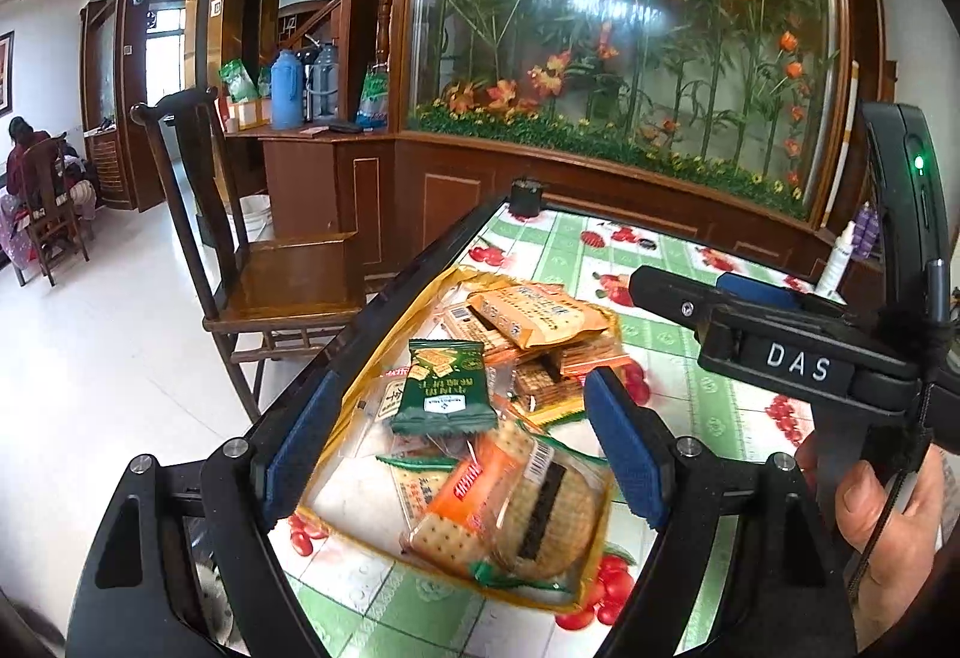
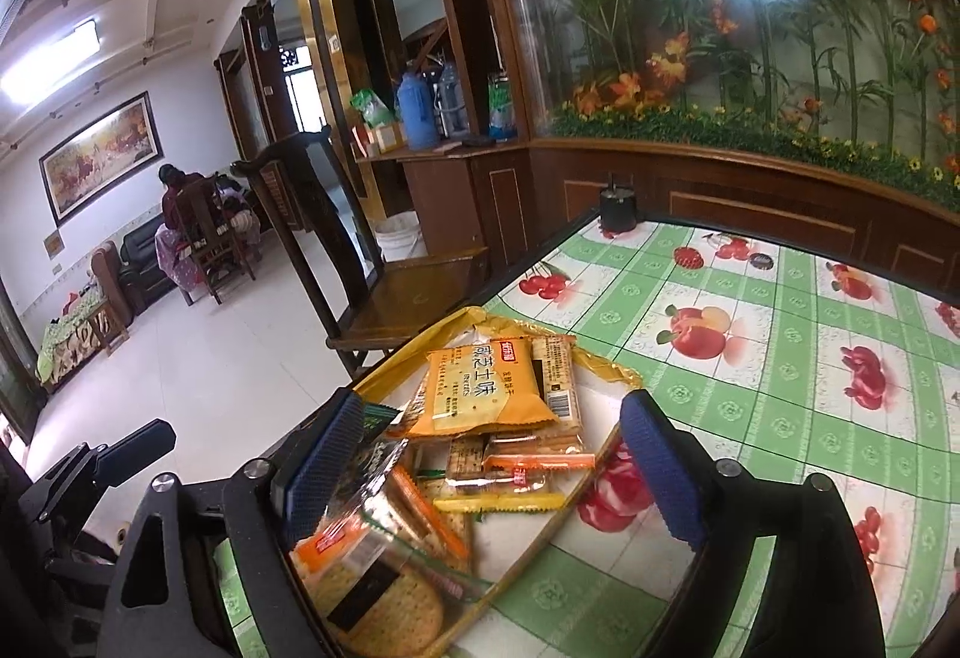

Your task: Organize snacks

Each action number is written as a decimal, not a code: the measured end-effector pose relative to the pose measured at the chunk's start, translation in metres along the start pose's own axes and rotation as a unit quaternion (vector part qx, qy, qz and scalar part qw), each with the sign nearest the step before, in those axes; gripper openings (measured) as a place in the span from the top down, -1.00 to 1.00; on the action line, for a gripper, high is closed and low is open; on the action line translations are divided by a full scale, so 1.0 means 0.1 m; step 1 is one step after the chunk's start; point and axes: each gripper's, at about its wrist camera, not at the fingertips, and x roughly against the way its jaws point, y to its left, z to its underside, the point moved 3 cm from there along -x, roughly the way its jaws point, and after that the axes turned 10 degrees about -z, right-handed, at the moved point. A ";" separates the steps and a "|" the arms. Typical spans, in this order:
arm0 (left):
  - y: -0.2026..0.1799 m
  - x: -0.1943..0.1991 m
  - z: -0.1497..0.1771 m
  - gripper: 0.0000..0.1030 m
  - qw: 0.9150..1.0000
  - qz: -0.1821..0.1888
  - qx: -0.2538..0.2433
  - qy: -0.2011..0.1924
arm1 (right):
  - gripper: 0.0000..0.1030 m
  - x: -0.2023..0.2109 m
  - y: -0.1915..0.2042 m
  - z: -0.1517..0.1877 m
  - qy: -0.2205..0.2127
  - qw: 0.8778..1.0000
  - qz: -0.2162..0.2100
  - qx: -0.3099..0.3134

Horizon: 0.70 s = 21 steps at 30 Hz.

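two grippers: the left gripper point(image 1: 462, 454) and right gripper point(image 2: 492, 472) are held above the table, jaws spread wide, nothing gripped by either.
table: a fruit-print tablecloth point(image 2: 780, 358) is spread across it; a wooden chair point(image 1: 282, 268) is set just beside its edge.
tray: a clear, yellow-rimmed tray point(image 1: 384, 352) is placed near the table's edge, and the snacks are piled loosely in it.
largest packs: a round cracker pack point(image 1: 540, 514) and a yellow biscuit pack point(image 2: 480, 388) are seen on top.
smaller pack: a green packet point(image 1: 441, 388) is propped on the heap.
handling: the packs are judged light, crinkly, slippery and easily crushed; a gentle pinch across a sealed end is advised.
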 end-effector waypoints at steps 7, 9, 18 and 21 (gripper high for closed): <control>-0.03 0.27 0.05 -0.62 1.000 0.021 -0.009 -0.019 | -0.82 0.30 0.18 0.15 -0.016 0.999 -0.008 0.031; -0.03 0.35 0.06 -0.62 0.999 0.028 -0.008 -0.025 | -0.82 0.37 0.21 0.20 -0.019 0.999 -0.006 0.039; 0.03 0.61 0.11 -0.62 0.998 0.037 -0.003 -0.045 | -0.96 0.71 0.44 0.41 -0.041 0.996 0.007 0.077; 0.05 0.67 0.12 -0.62 0.998 0.045 0.000 -0.050 | -0.96 0.76 0.52 0.46 -0.041 0.995 0.005 0.089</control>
